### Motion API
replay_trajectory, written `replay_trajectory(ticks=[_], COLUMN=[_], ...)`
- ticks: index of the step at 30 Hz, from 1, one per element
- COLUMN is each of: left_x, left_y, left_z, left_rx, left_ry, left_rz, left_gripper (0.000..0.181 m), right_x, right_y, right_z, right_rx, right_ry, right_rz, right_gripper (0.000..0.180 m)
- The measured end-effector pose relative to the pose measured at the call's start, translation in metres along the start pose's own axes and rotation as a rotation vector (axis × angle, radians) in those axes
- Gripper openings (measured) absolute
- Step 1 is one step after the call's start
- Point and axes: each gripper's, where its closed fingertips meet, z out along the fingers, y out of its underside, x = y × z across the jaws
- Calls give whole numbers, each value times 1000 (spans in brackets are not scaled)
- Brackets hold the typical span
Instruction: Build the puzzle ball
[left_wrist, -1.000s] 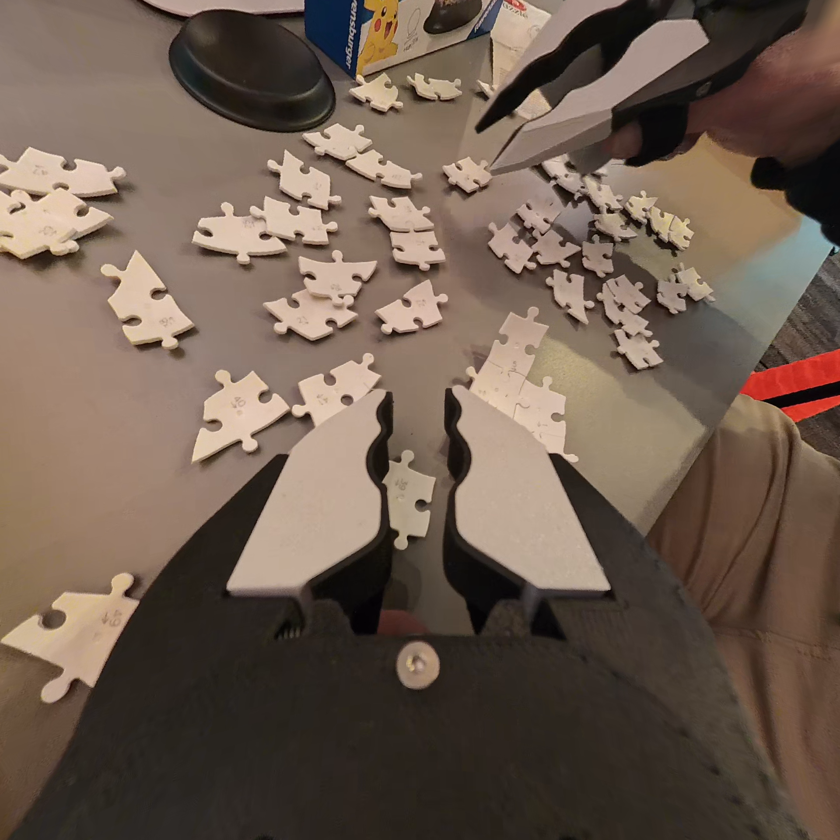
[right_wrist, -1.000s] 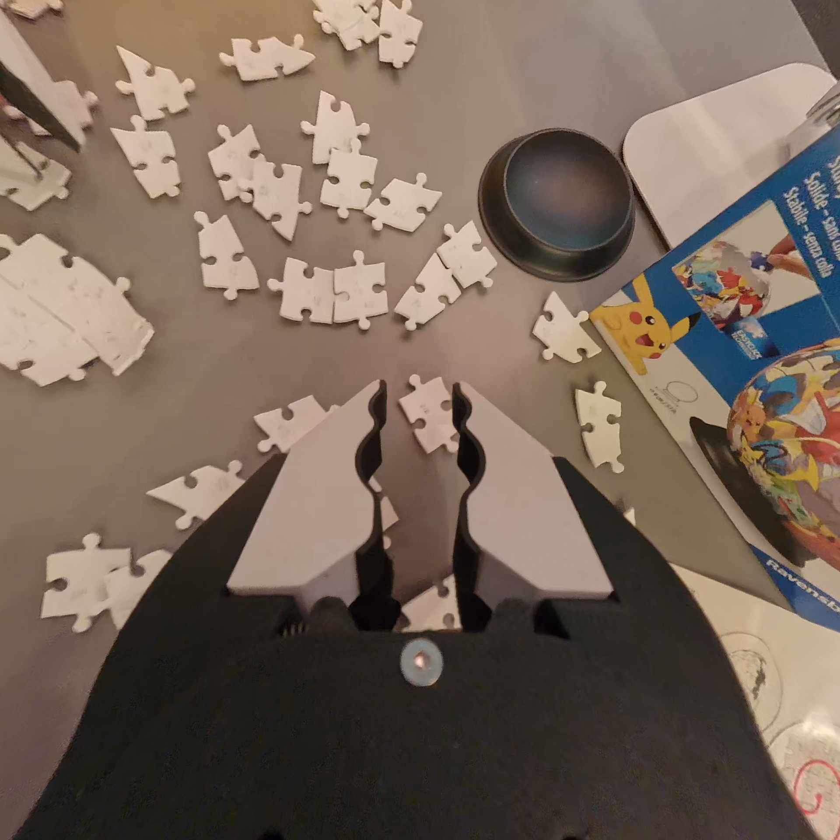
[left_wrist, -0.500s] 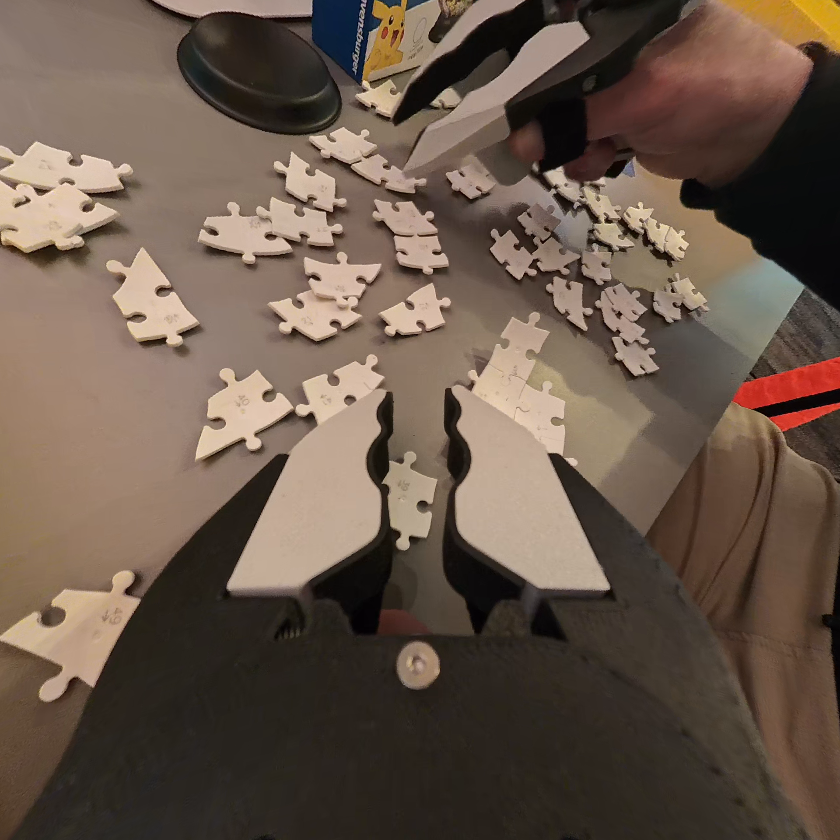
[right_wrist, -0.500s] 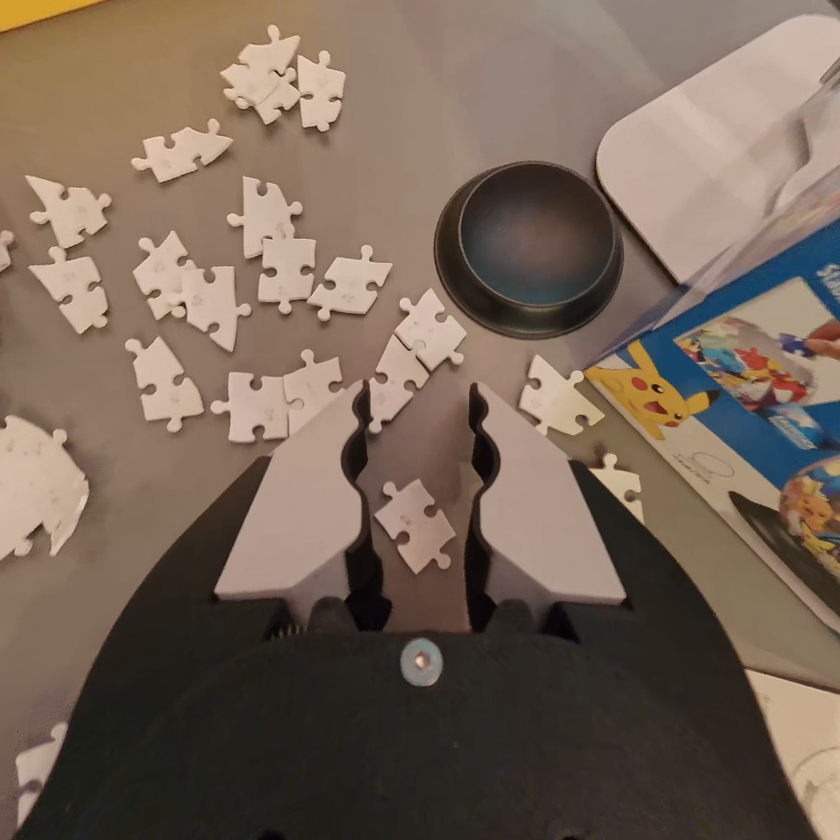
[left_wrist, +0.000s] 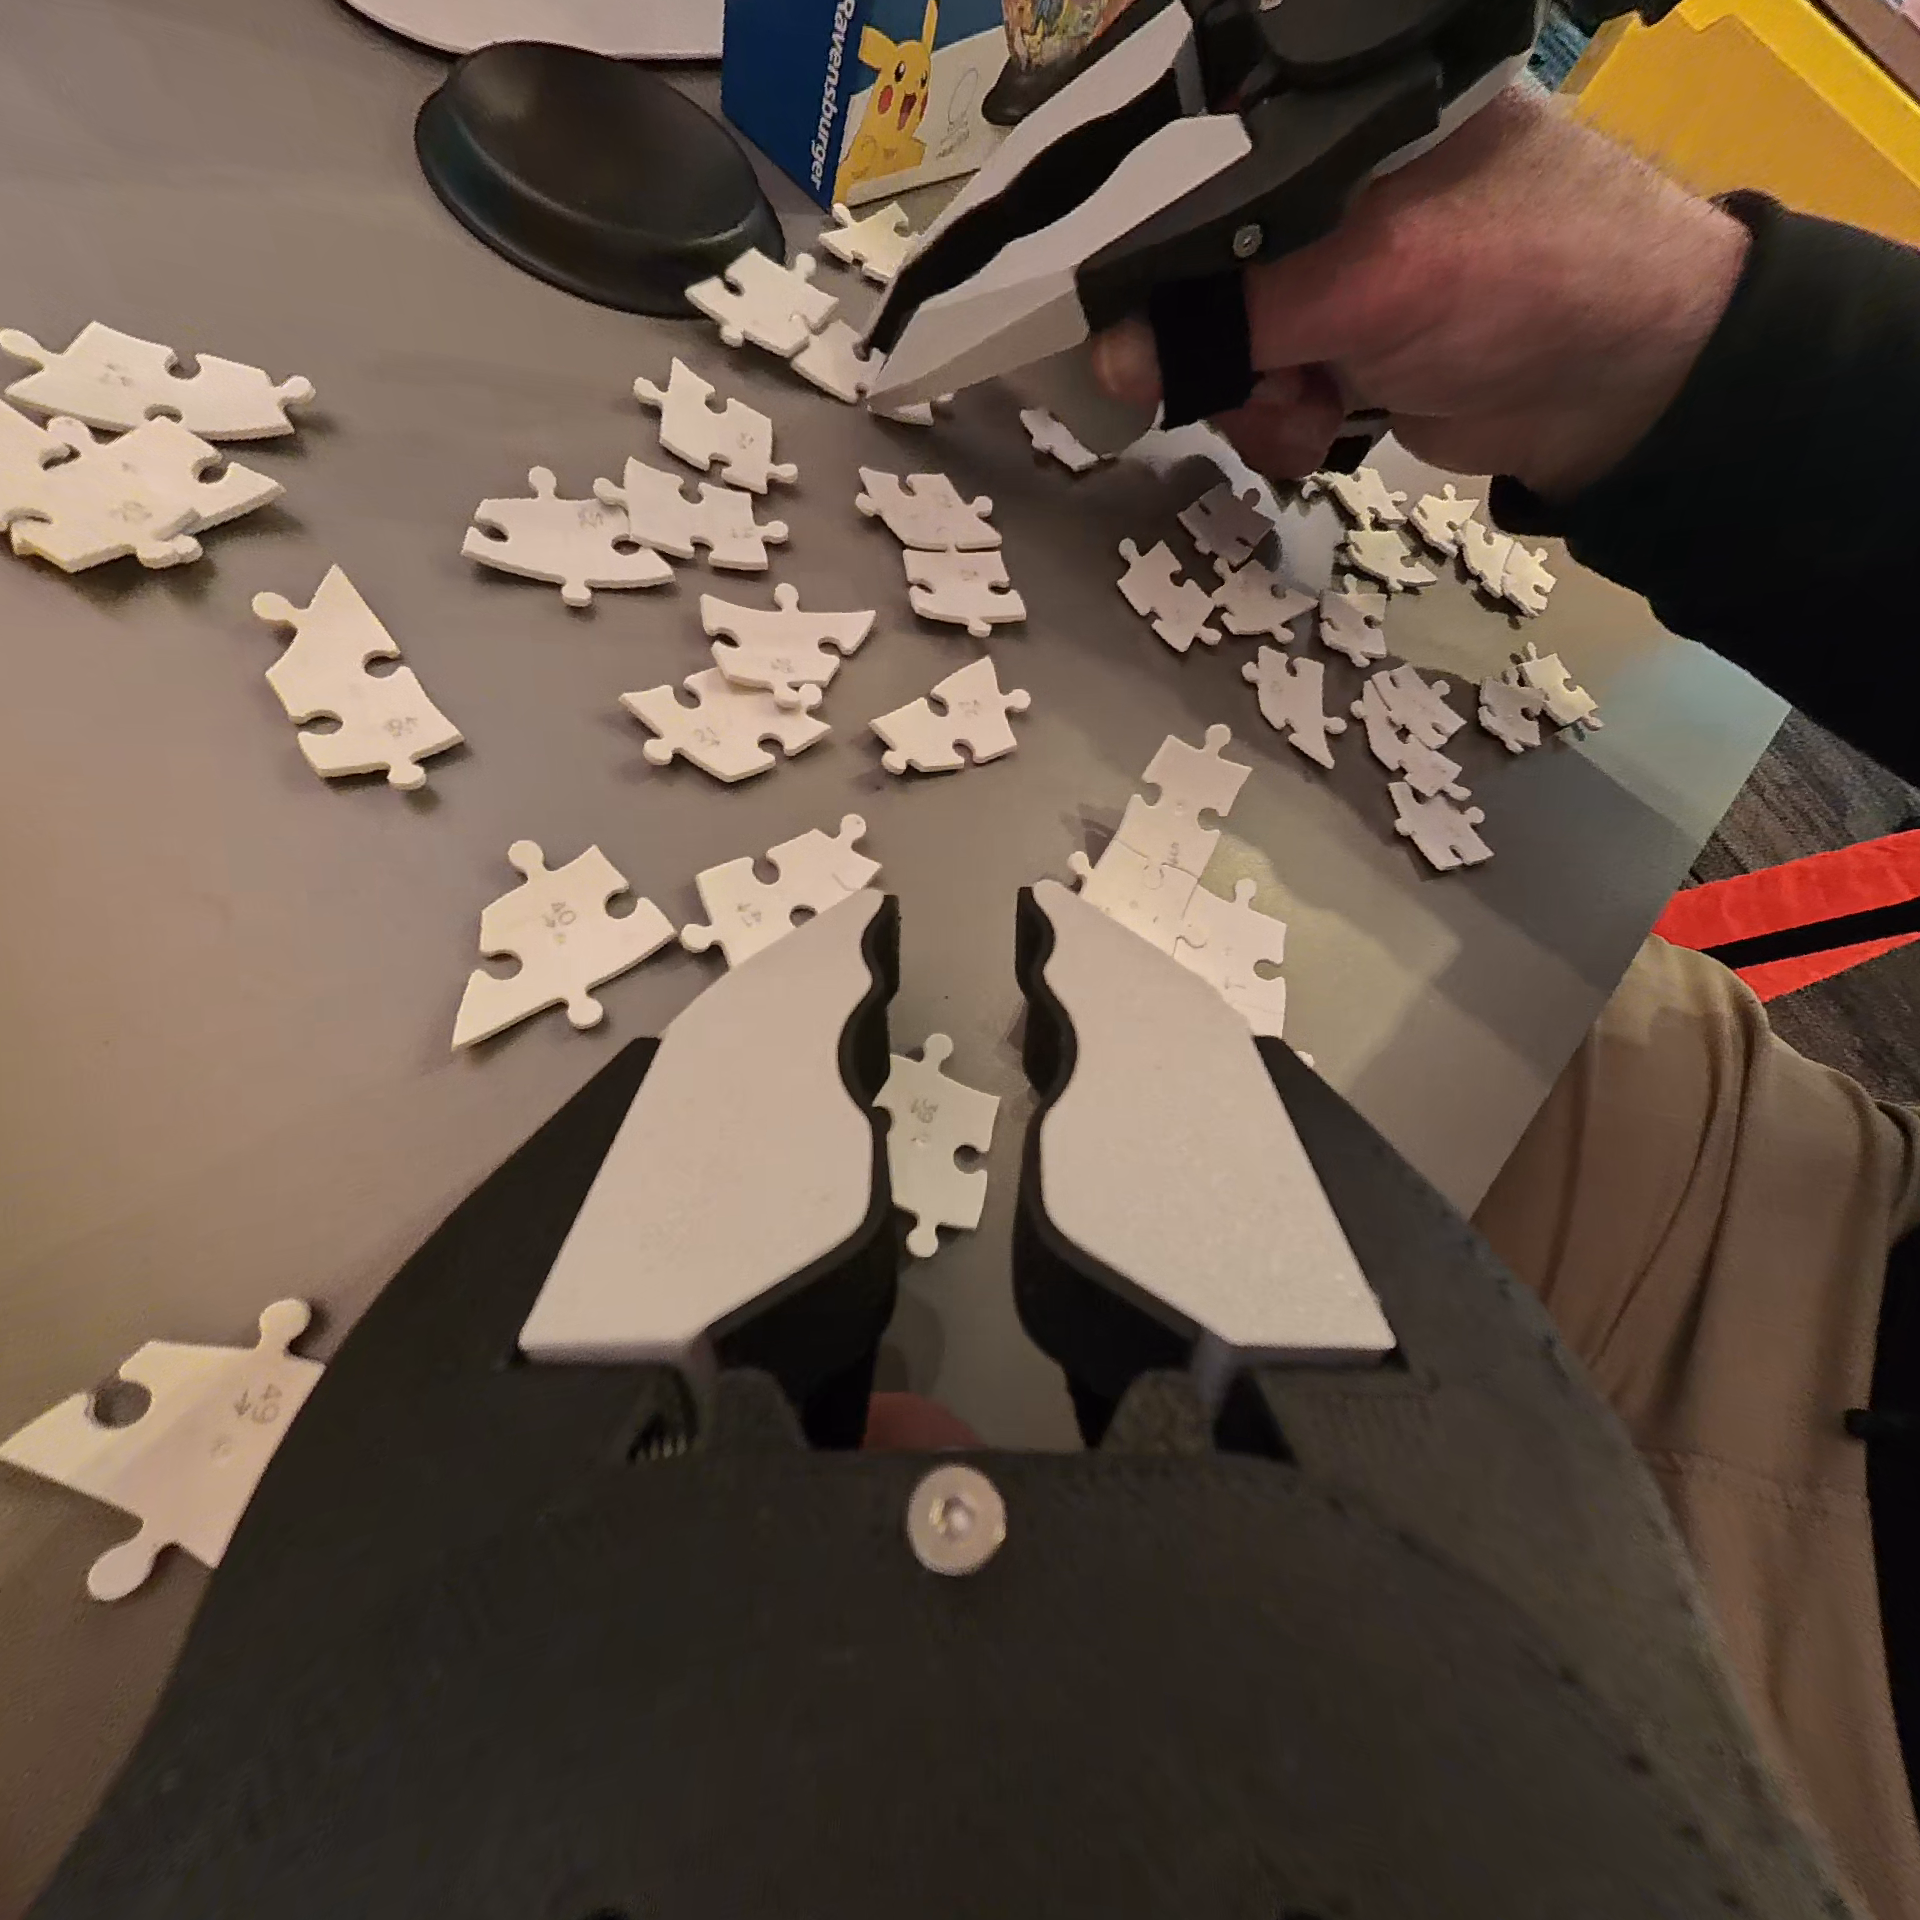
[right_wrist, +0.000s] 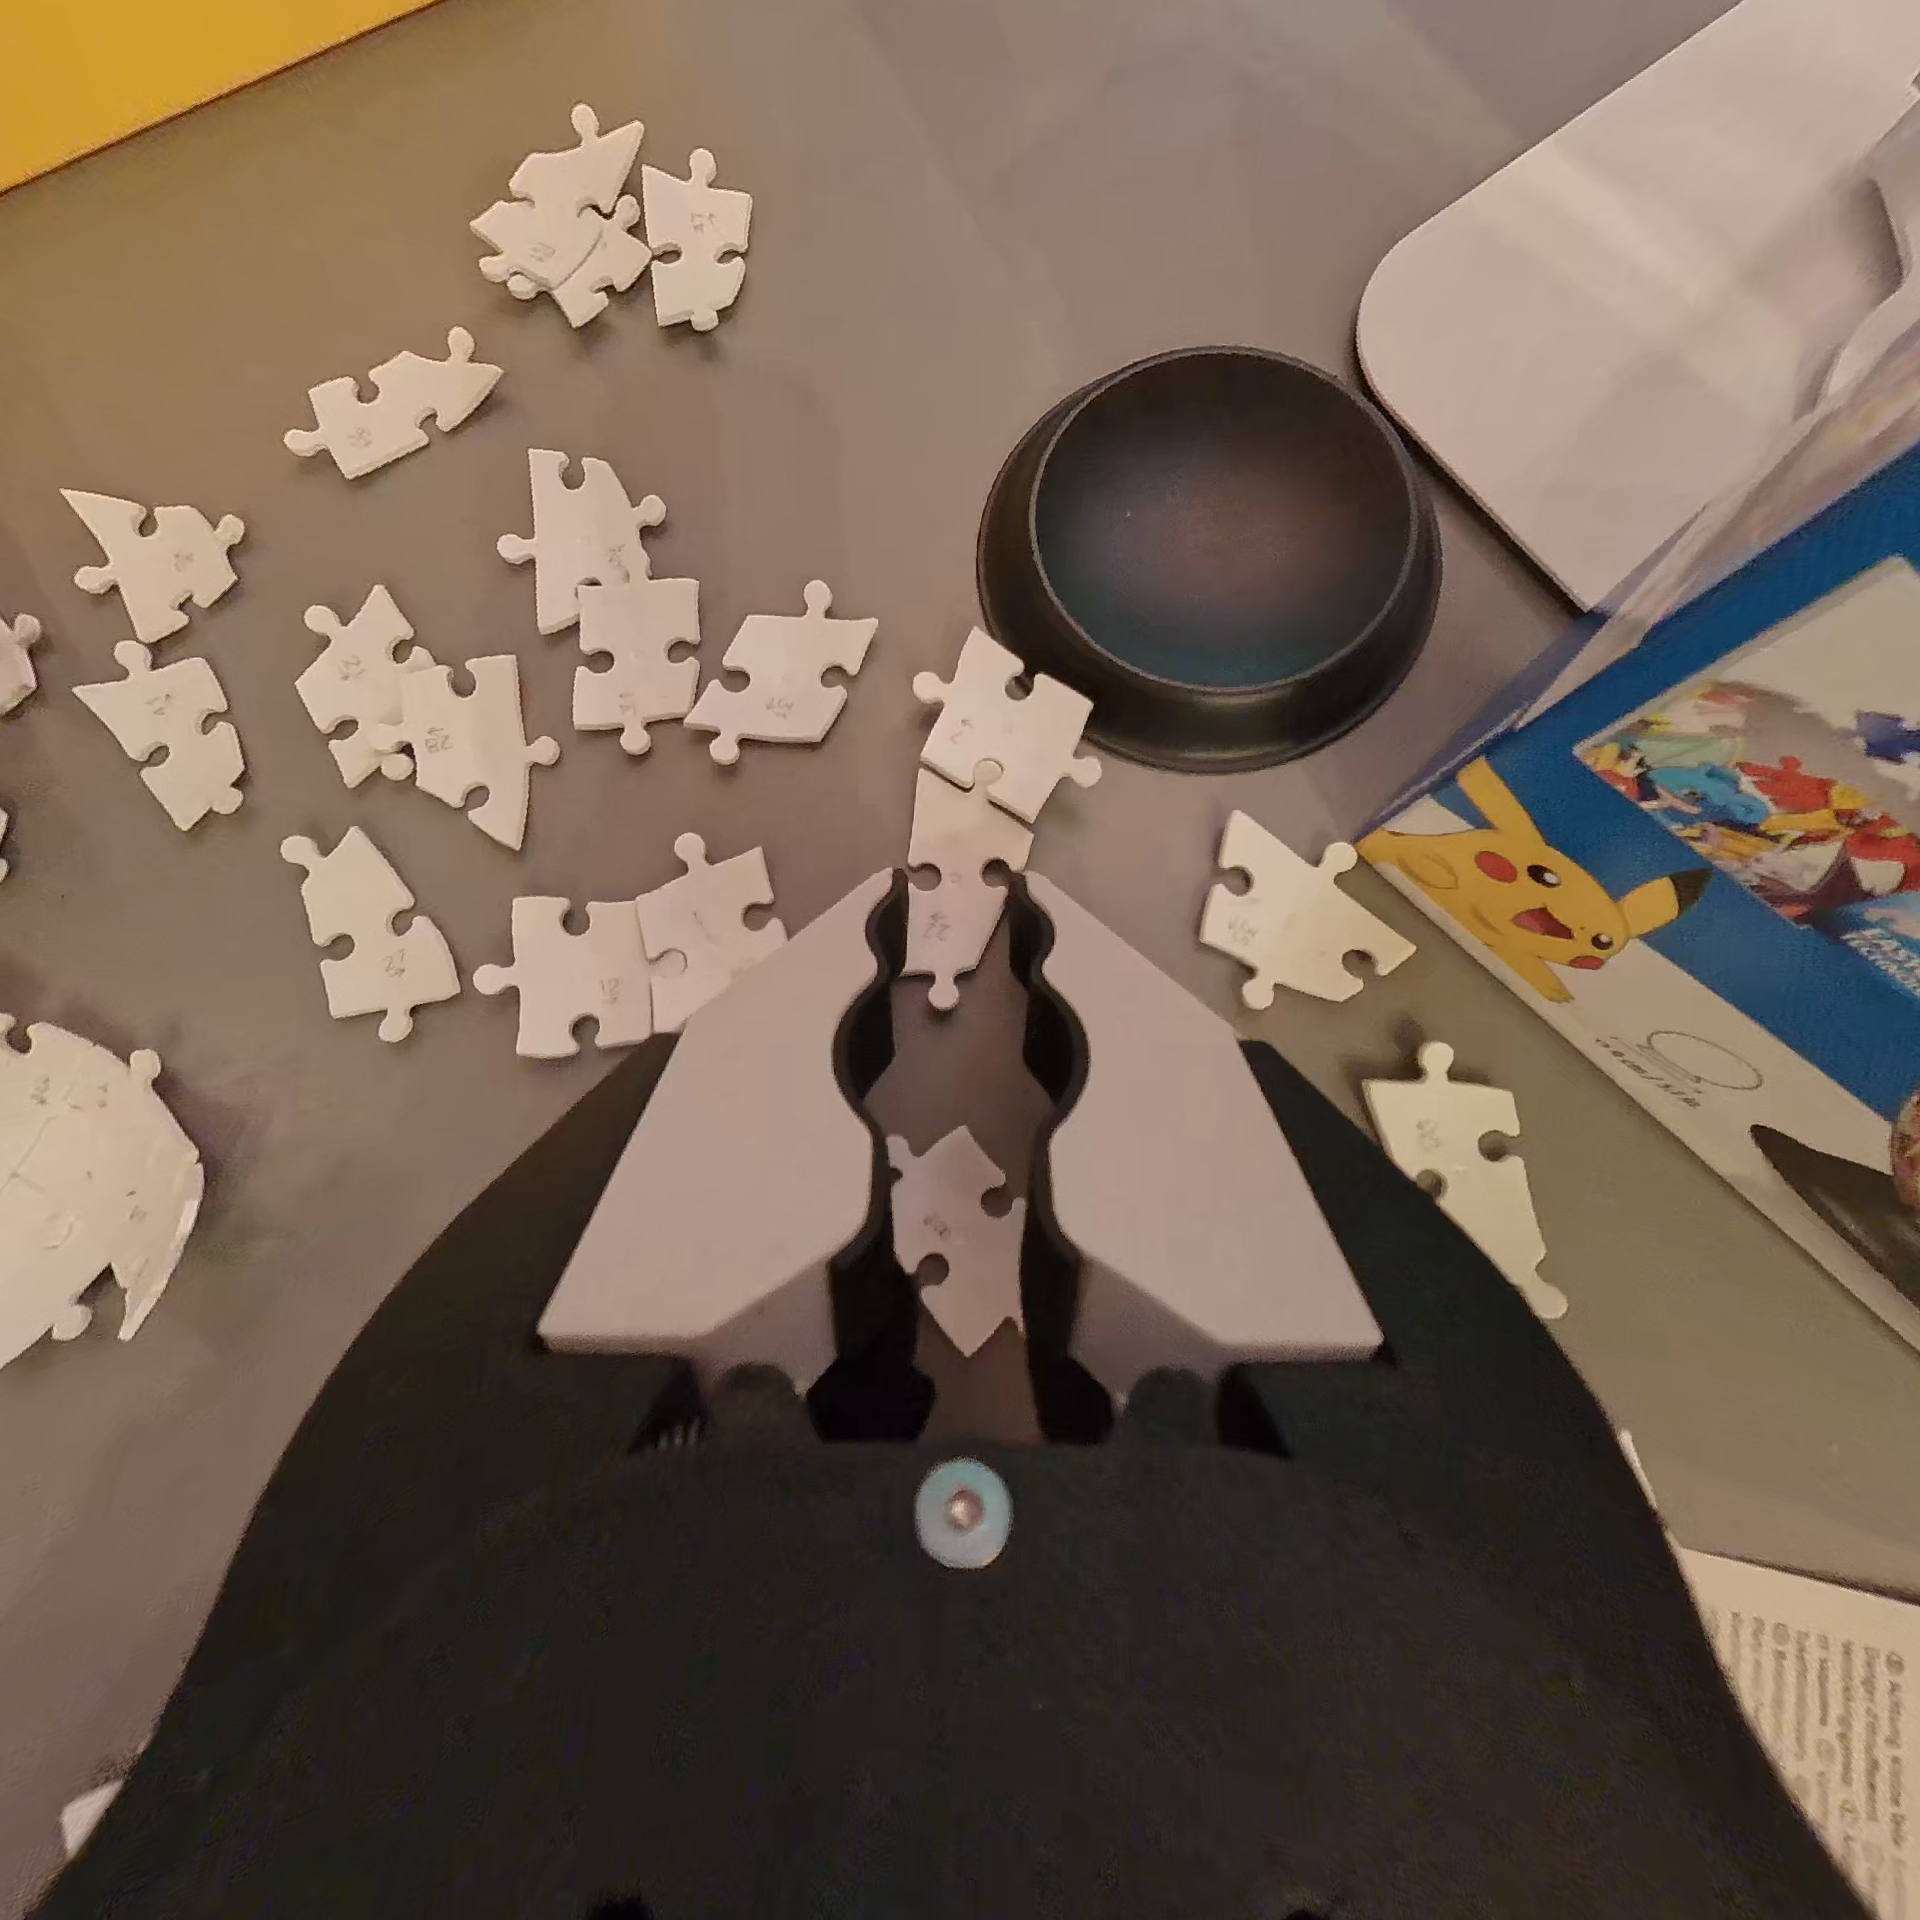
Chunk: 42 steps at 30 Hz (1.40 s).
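Many white puzzle pieces lie back side up on the grey table (left_wrist: 208, 935). My left gripper (left_wrist: 956, 914) is open and hovers low over the table; one loose piece (left_wrist: 935, 1132) lies between its fingers, untouched. A joined strip of pieces (left_wrist: 1184, 883) lies just right of its tips. My right gripper (right_wrist: 956, 888) has its tips down on the table, closed in on both sides of a small piece (right_wrist: 948, 925) that lies against another piece (right_wrist: 1003, 727). Another piece (right_wrist: 951, 1216) lies under its fingers. It also shows in the left wrist view (left_wrist: 894, 364), held by a hand.
A black round stand (right_wrist: 1210, 613) sits just beyond the right gripper. The blue puzzle box (right_wrist: 1714, 831) and a paper leaflet (right_wrist: 1818, 1714) lie to its right, a white mat (right_wrist: 1621, 312) behind. A curved joined section (right_wrist: 83, 1174) lies far left. The table edge (left_wrist: 1662, 914) and a person's leg (left_wrist: 1714, 1299) are right of the left gripper. One gripper's finger ends stand about 20 centimeters off the other's. To reach the curved joined section (right_wrist: 83, 1174) in a straight line is about 6 centimeters for my left fingers, about 15 centimeters for my right. Seen from the left wrist view (left_wrist: 1160, 903) as well.
My right gripper moved forward toward the black stand, came down to the table and narrowed its jaws around a small piece. My left gripper stayed in place, open.
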Motion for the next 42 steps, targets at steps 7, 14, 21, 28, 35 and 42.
replay_trajectory(ticks=[7,14,21,28,35,42], left_x=[0,0,0,0,0,0], left_y=[0,0,0,0,0,0], left_z=[0,0,0,0,0,0], left_rx=[-1,1,0,-2,-2,-3], left_ry=[0,0,-4,-5,-4,-6], left_rz=[1,1,6,7,7,10], left_gripper=[21,21,21,21,21,21], right_x=[-2,-1,-10,-16,-28,-49], right_y=[7,19,16,8,5,13], right_z=[-13,-31,-38,-52,-67,-83], right_rx=[7,-21,-19,17,50,62], right_ry=[-35,-39,-62,-85,-120,-161], right_rz=[-8,-17,-43,-35,-28,-20], right_gripper=[3,1,0,0,0,0])
